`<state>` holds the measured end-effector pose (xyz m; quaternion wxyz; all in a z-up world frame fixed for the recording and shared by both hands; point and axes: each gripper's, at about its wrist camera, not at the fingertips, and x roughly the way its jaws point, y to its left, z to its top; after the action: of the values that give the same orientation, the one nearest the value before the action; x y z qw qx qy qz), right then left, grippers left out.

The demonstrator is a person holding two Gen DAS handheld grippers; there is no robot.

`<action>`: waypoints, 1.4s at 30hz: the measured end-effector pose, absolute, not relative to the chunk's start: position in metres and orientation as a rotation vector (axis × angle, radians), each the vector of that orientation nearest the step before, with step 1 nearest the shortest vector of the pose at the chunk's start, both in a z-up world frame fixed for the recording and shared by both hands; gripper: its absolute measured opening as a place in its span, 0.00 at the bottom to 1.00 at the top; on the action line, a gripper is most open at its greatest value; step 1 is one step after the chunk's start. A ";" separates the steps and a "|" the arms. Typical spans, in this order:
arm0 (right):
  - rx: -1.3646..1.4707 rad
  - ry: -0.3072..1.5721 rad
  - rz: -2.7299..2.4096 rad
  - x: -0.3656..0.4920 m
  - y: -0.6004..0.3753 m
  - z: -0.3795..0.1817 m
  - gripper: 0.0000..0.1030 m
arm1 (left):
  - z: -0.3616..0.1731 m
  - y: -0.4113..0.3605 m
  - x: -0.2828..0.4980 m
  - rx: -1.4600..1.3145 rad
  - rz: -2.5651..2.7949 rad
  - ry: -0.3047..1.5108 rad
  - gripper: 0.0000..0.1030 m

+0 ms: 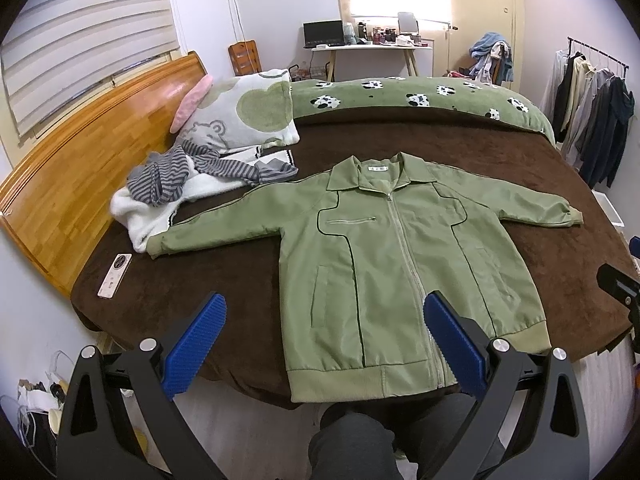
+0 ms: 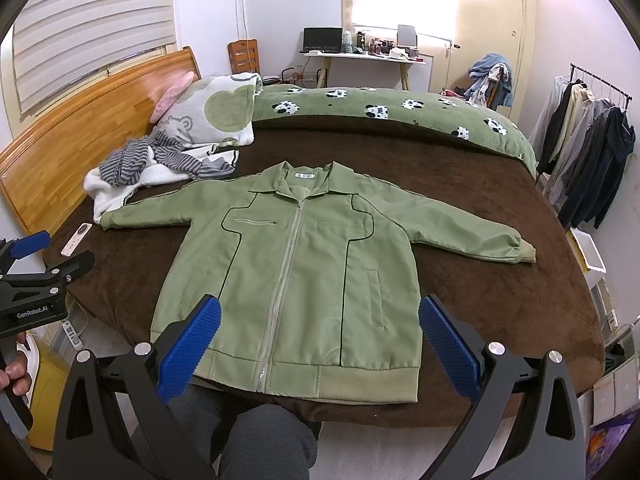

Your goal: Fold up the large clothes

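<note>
Knees in dark trousers (image 2: 264, 436) fill the bottom of both views, just under the bed's edge. Above them the left gripper (image 1: 324, 320) and the right gripper (image 2: 320, 322) each stand wide apart, ribbed blue pads (image 1: 196, 344) holding nothing. Only the right wrist view catches a hand (image 2: 12, 376) at the lower left edge, gripping the other tool's black handle.

Centre frame, a green jacket (image 1: 400, 264) lies flat and zipped on a plush brown bedspread (image 1: 192, 292), sleeves spread, ribbed hem nearest. A white remote (image 1: 114, 276) rests at the left. Further up, a striped garment (image 1: 180, 172) is crumpled on white fleece beside a wooden headboard (image 1: 96, 136). A desk (image 2: 360, 60) stands at top centre.
</note>
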<state>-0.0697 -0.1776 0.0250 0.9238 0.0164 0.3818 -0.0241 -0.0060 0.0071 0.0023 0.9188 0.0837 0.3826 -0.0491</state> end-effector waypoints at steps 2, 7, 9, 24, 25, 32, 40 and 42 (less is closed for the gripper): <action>0.046 0.786 -0.040 -0.070 -0.178 0.025 0.95 | 0.002 0.007 -0.006 0.171 -0.101 0.790 0.94; 0.049 0.786 -0.040 -0.070 -0.182 0.024 0.95 | 0.003 0.006 -0.004 0.178 -0.104 0.791 0.94; 0.045 0.785 -0.044 -0.070 -0.182 0.024 0.95 | 0.002 0.005 -0.002 0.180 -0.105 0.794 0.94; 0.053 0.816 -0.053 -0.052 -0.191 0.007 0.95 | -0.009 -0.008 0.013 0.189 -0.105 0.818 0.94; 0.057 0.813 -0.056 -0.050 -0.193 0.006 0.95 | -0.010 -0.008 0.015 0.189 -0.106 0.819 0.94; 0.077 0.783 -0.114 -0.029 -0.219 0.005 0.95 | -0.019 -0.027 0.047 0.182 -0.142 0.837 0.94; 0.124 0.765 -0.223 0.005 -0.279 -0.007 0.95 | -0.042 -0.087 0.113 0.215 -0.215 0.837 0.94; 0.145 0.773 -0.260 0.015 -0.300 -0.016 0.95 | -0.051 -0.106 0.130 0.232 -0.235 0.844 0.94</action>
<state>0.0151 -0.3004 -0.0160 0.9155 0.0705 0.3755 -0.1262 0.1299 -0.1060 -0.0509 0.8992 0.1122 0.4075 -0.1134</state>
